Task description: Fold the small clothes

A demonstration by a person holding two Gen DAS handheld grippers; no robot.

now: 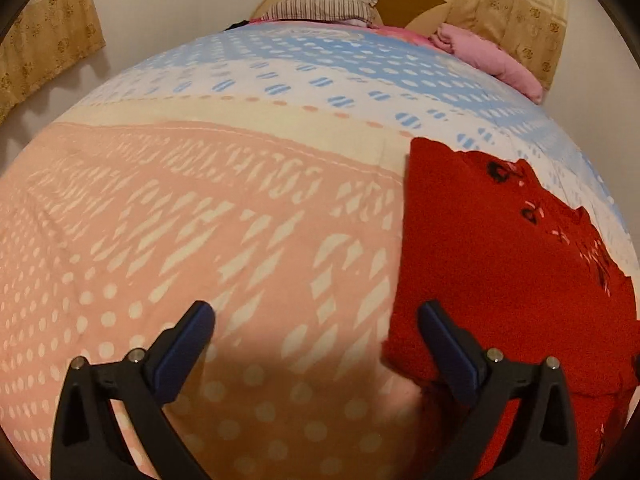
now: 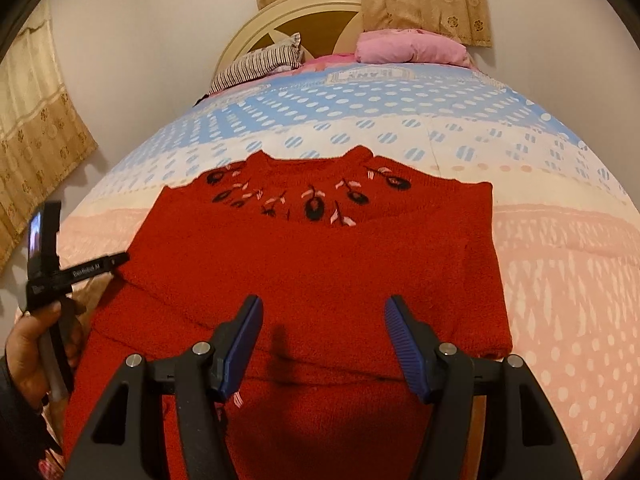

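Observation:
A small red knit sweater [image 2: 320, 264] with black and pink embroidered flowers at the collar lies flat on the bed, sleeves folded in. In the left wrist view the sweater [image 1: 500, 264] fills the right side. My left gripper [image 1: 316, 316] is open and empty, hovering over the bedspread at the sweater's left edge, its right finger over the red knit. My right gripper [image 2: 324, 312] is open and empty, above the sweater's lower middle. The left gripper's handle [image 2: 60, 272] and the hand holding it show at the left edge of the right wrist view.
The bedspread [image 1: 200, 220] is pink, cream and blue with white dots. A striped pillow [image 2: 260, 64] and a pink pillow [image 2: 412, 50] lie at the round headboard [image 2: 304, 12]. Tan curtains [image 2: 32, 132] hang on the walls beside the bed.

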